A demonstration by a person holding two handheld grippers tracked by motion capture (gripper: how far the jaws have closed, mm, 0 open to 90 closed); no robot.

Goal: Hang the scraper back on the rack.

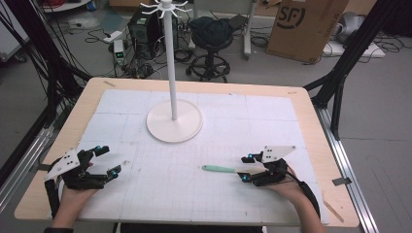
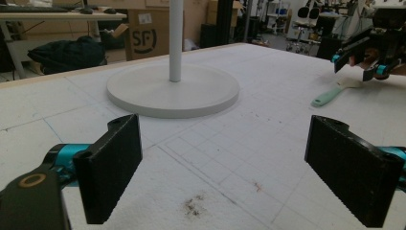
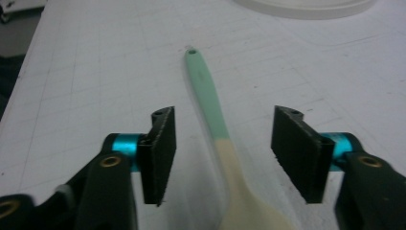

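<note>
Pale wooden spoon with mint-green handle point(image 3: 218, 129), flat on the white gridded desk point(image 1: 160, 194) between your right gripper's point(image 3: 223, 143) wide jaws: centre before closing; left gripper point(image 2: 225, 167) wide, empty.

Left gripper point(image 1: 107, 160), over at eight o'clock on the table: black frame, flat black ribbed pads point(image 2: 112, 170), teal collars behind them, a brass-ringed screw hole, a grey three-cornered plate on top. Right gripper point(image 1: 247, 168), at four o'clock: same black-and-teal build, grey plate, black cable trailing along a bare forearm.
</note>
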